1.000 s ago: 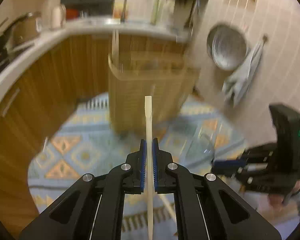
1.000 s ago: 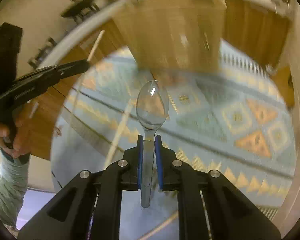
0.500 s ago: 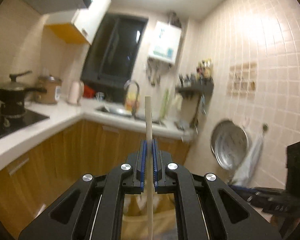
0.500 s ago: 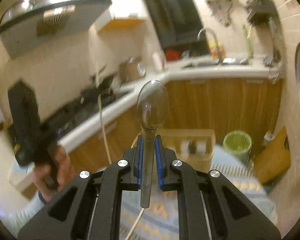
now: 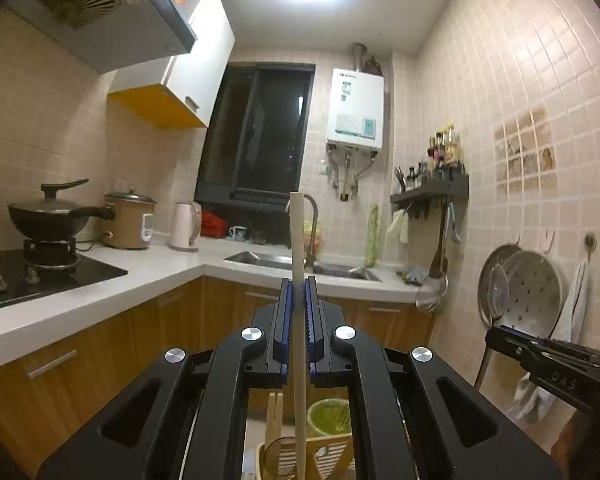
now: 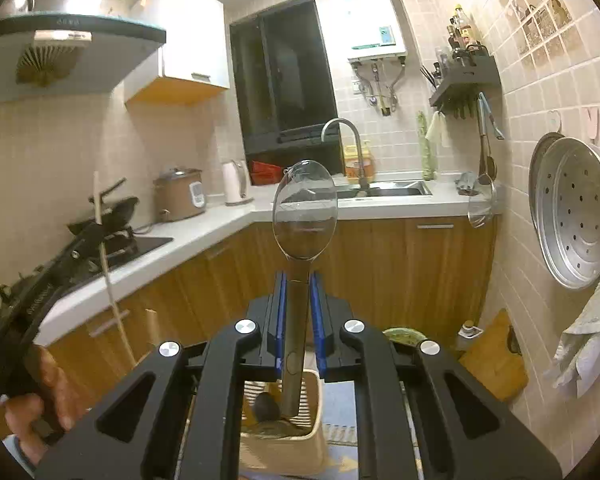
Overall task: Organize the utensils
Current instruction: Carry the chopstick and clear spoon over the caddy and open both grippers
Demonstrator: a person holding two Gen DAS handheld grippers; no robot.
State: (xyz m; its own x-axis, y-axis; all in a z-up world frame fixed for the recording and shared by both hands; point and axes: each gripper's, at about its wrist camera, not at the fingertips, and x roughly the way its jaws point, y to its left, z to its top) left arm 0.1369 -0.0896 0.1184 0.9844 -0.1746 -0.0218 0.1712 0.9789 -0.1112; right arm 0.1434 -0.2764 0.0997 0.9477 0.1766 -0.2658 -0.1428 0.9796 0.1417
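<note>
My left gripper [image 5: 298, 292] is shut on a pale chopstick [image 5: 296, 240] that stands upright between its blue pads. My right gripper [image 6: 299, 284] is shut on the handle of a clear plastic spoon [image 6: 304, 210], bowl up. A beige slotted utensil basket [image 6: 296, 440] sits on the floor below the right gripper; it also shows in the left wrist view [image 5: 324, 452] with wooden utensils in it. The left gripper and chopstick [image 6: 104, 256] appear at the left of the right wrist view.
White L-shaped counter [image 5: 160, 268] with wok [image 5: 48, 216], rice cooker [image 5: 128, 220], kettle [image 5: 184, 226] and sink [image 5: 300, 264]. Wood cabinets below. Steamer tray [image 6: 576, 212] and cloth hang on the right tiled wall. Green bin [image 5: 330, 416] stands on the floor.
Both grippers have tilted up from facing the rug and basket to facing the kitchen wall. Each still holds its utensil.
</note>
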